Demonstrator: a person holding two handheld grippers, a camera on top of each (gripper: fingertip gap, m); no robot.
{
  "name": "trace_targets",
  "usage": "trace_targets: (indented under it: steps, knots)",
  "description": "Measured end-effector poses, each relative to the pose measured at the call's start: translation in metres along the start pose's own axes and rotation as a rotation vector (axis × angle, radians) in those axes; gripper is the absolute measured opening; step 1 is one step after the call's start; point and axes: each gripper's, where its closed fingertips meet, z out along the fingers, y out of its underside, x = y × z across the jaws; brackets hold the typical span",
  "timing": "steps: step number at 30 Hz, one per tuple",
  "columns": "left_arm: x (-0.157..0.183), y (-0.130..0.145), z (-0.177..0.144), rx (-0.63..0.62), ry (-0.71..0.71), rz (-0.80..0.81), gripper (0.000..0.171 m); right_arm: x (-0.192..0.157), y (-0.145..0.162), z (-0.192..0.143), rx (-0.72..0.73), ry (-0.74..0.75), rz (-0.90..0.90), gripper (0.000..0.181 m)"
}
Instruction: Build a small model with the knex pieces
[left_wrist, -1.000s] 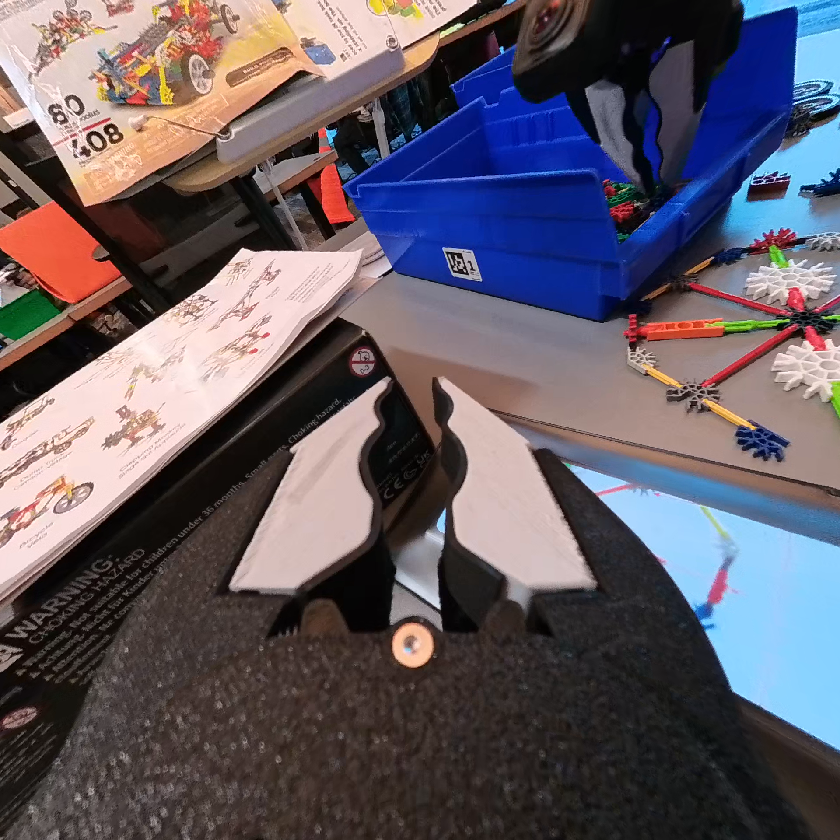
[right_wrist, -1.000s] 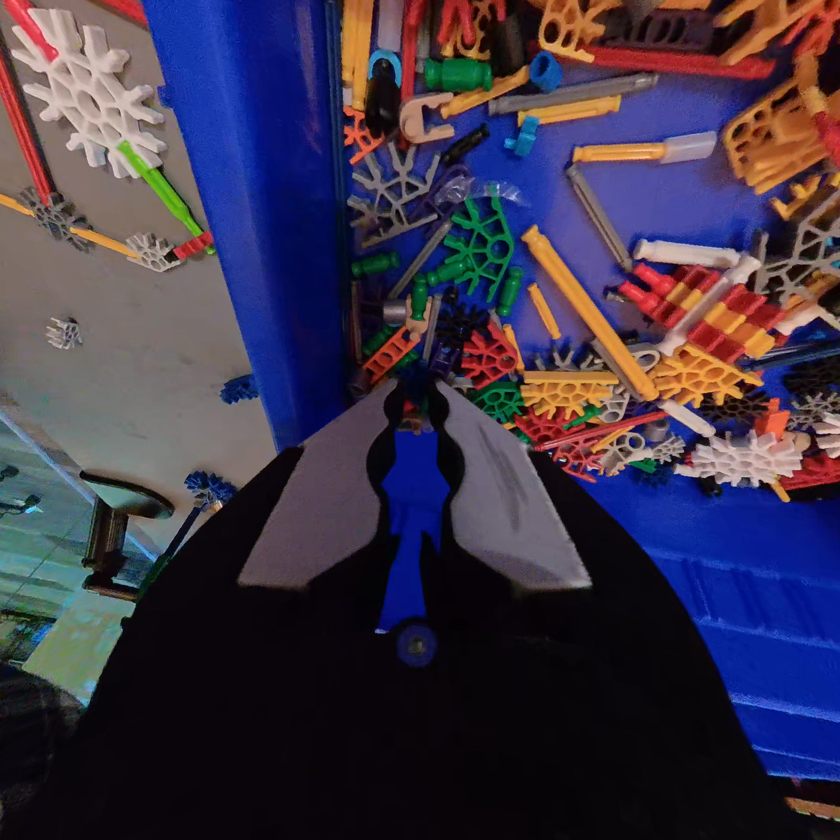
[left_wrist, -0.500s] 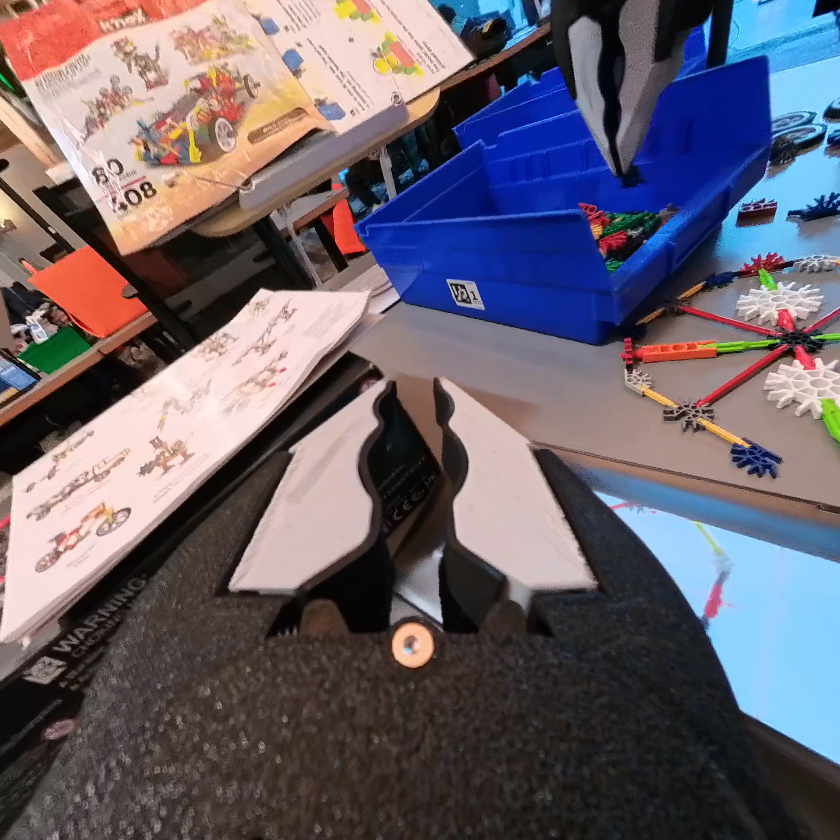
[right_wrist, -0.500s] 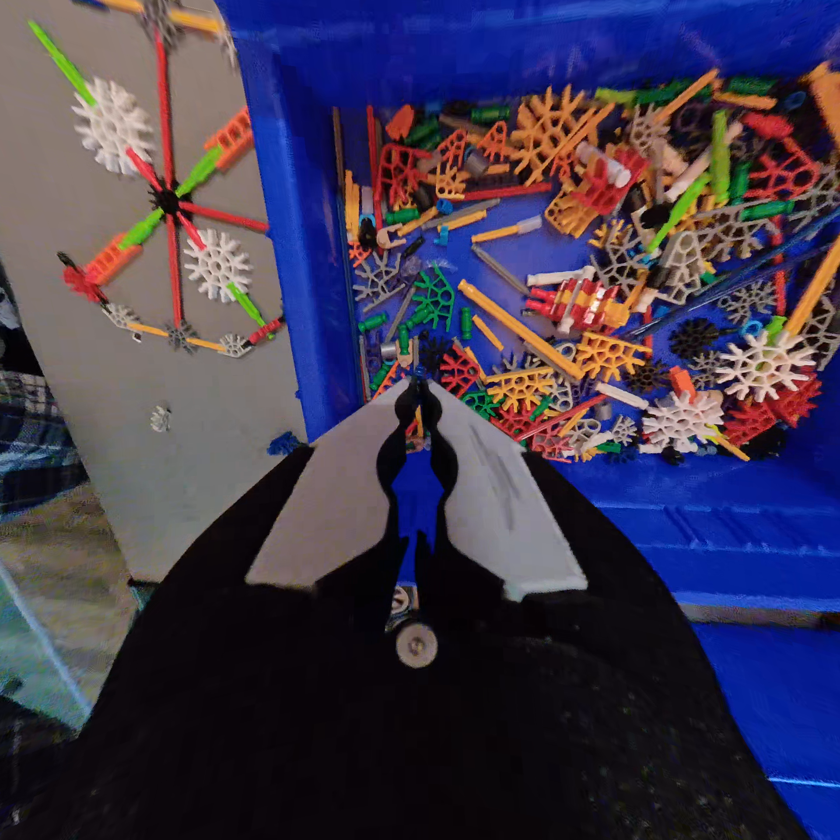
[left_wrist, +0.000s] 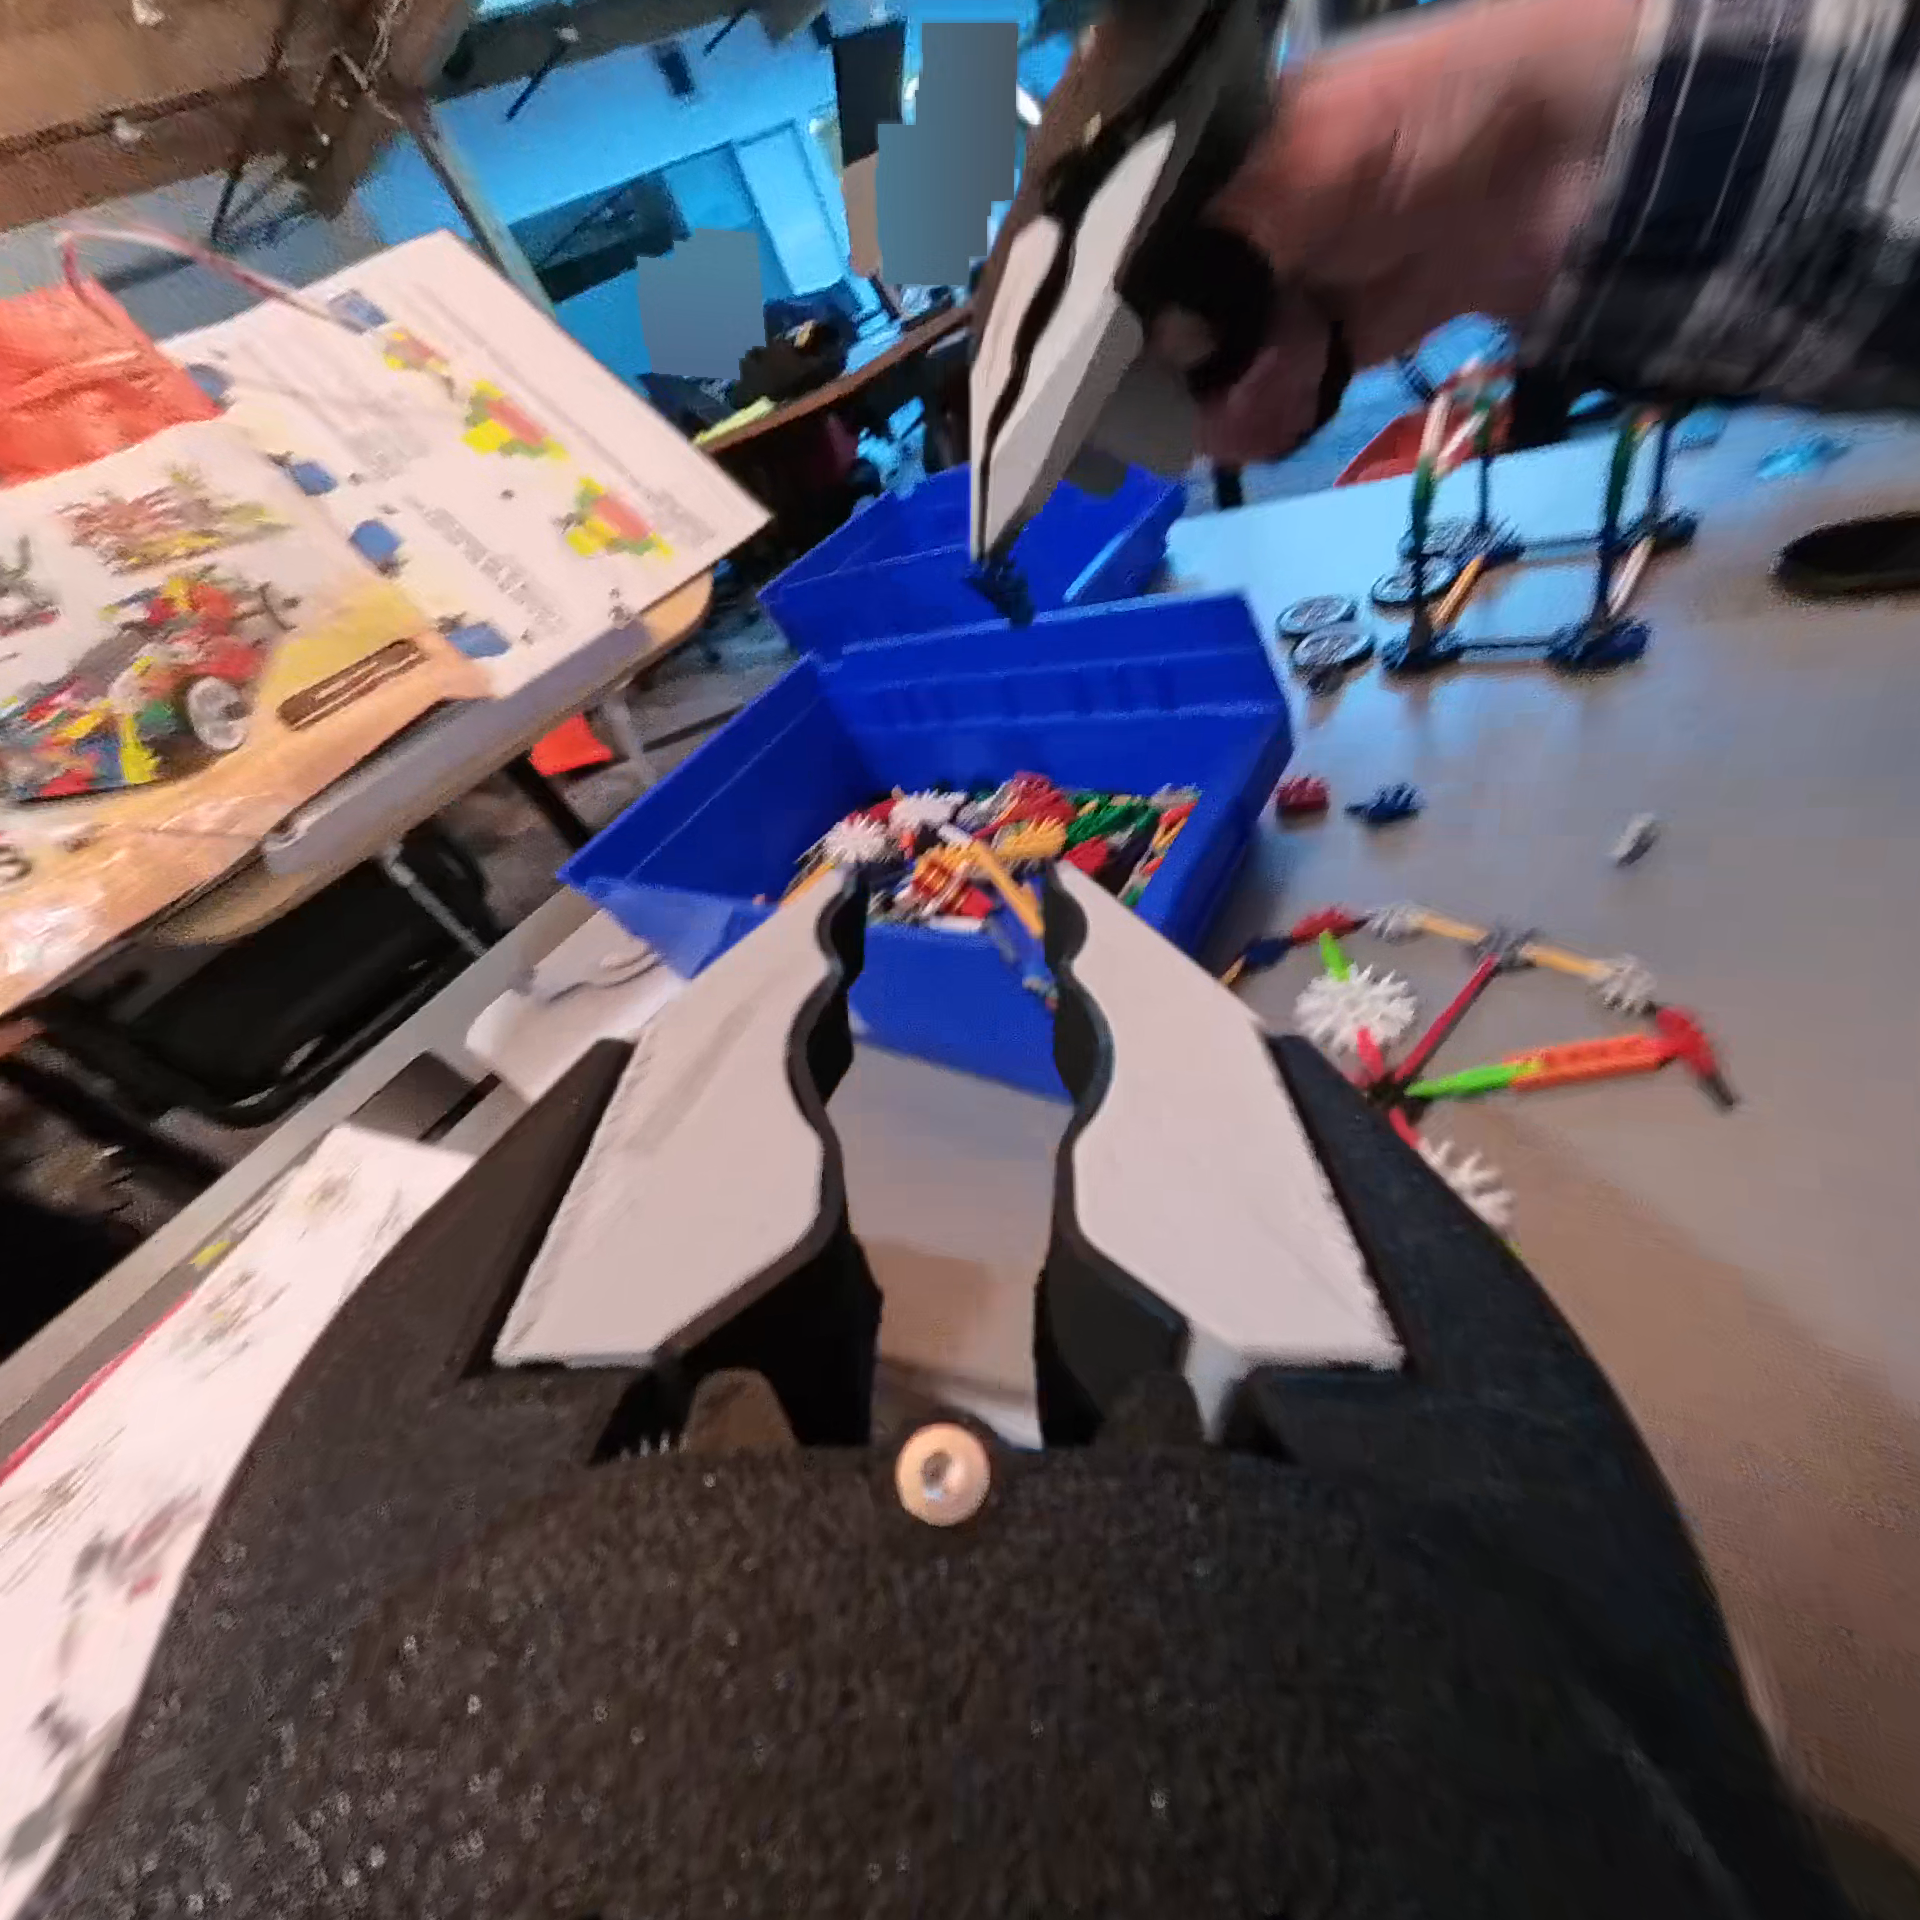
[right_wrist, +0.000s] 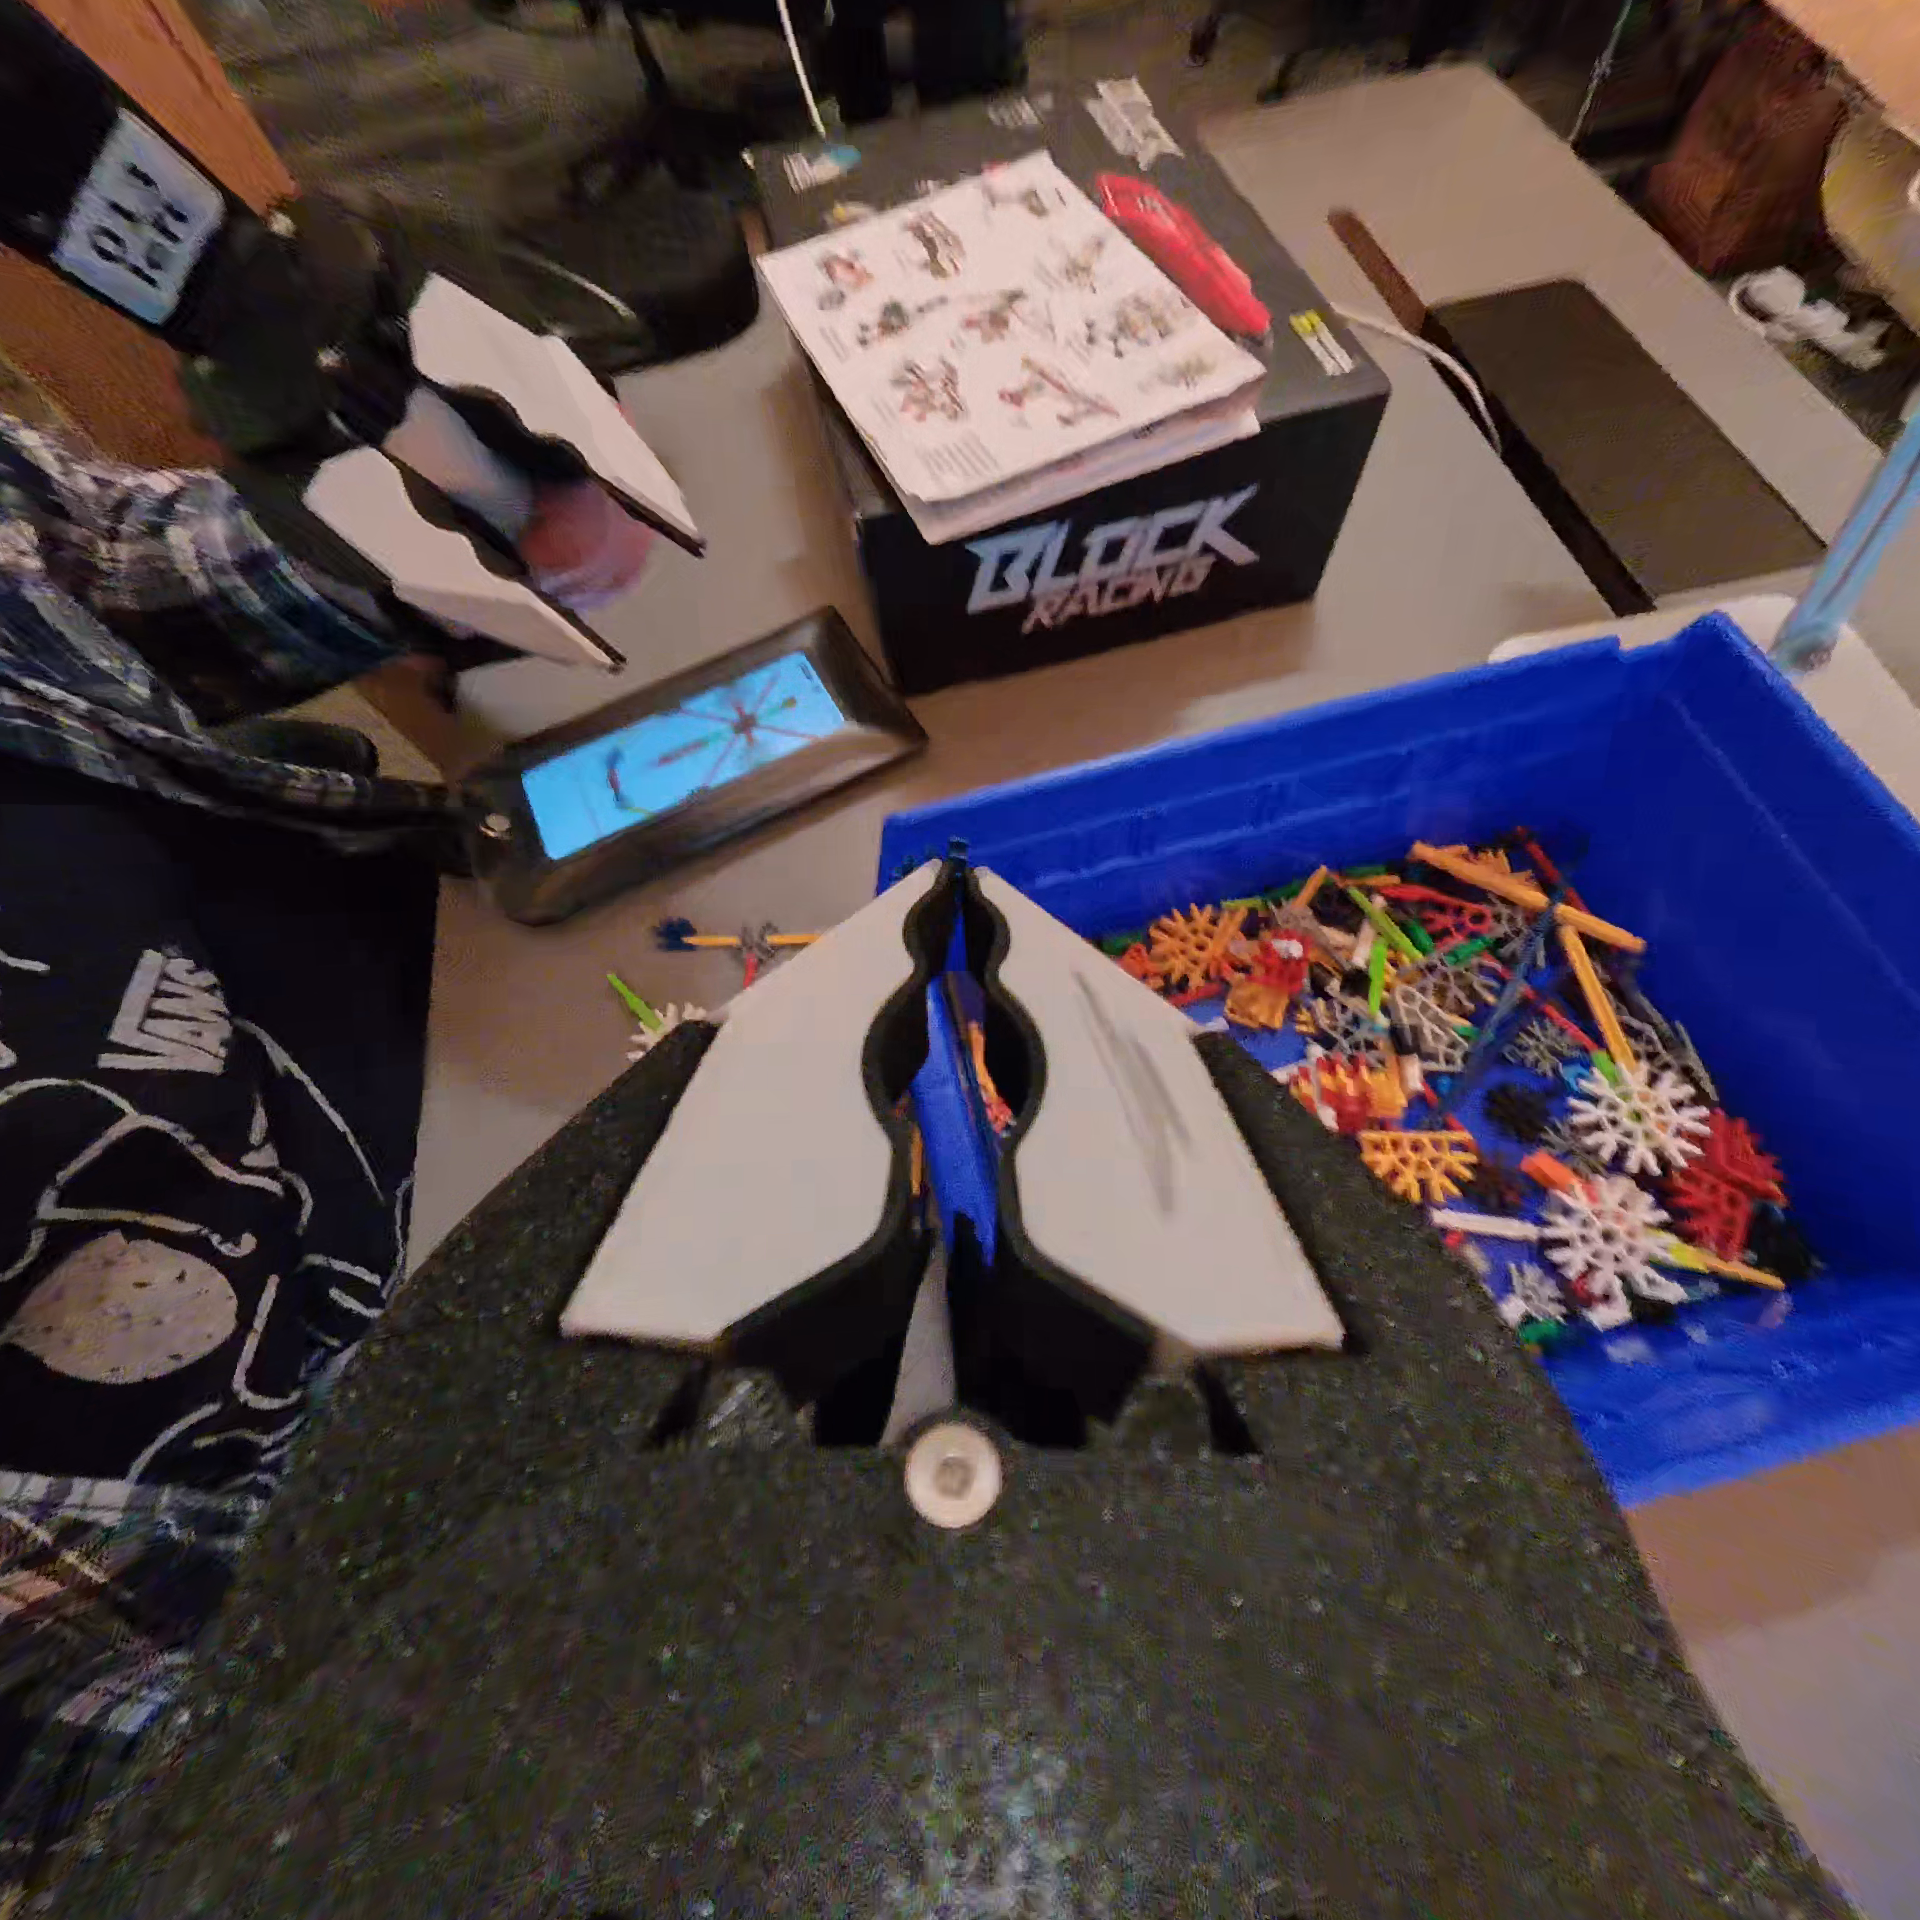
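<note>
A blue bin (left_wrist: 1039, 707) (right_wrist: 1766, 790) holds a heap of coloured construction rods and connectors (left_wrist: 997, 831) (right_wrist: 1455, 1039). My right gripper (right_wrist: 954, 868) is shut on a small dark blue connector (right_wrist: 954, 847) and holds it in the air over the bin's near-left corner. It also shows in the left wrist view (left_wrist: 987, 551), high above the bin, with the blue connector (left_wrist: 1000, 592) at its tips. My left gripper (left_wrist: 945, 904) is open and empty, pointing at the bin from the table's edge. In the right wrist view it (right_wrist: 657, 603) hangs open above the table at the upper left.
A flat spoked assembly with white snowflake connectors (left_wrist: 1455, 1018) lies right of the bin. An upright rod frame (left_wrist: 1527, 561) stands farther back. A lit phone (right_wrist: 686, 748) and a black box (right_wrist: 1122, 561) topped by a booklet (right_wrist: 1008, 312) sit beside the bin. A hand and plaid sleeve (left_wrist: 1455, 208) hold the right gripper.
My right gripper has closed on a blue connector and risen out of the bin. My left gripper has opened wider and swung from the black box toward the bin.
</note>
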Motion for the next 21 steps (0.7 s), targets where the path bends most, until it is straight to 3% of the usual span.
trace_targets:
  steps: [6, 11, 17, 21]
  knots:
    - [0.03, -0.03, 0.025, 0.069, 0.164, -0.173, 0.039, -0.057, -0.019, -0.009, 0.392, -0.149, -0.006, 0.0]
    - [0.05, -0.048, 0.039, 0.11, 0.278, -0.309, 0.042, -0.076, -0.017, -0.02, 0.614, -0.249, 0.055, 0.0]
    - [0.068, -0.064, 0.048, 0.146, 0.362, -0.39, 0.042, -0.091, -0.013, -0.017, 0.668, -0.292, 0.051, 0.0]
    - [0.075, -0.071, 0.049, 0.163, 0.384, -0.389, 0.027, -0.099, -0.013, -0.019, 0.698, -0.325, 0.03, 0.0]
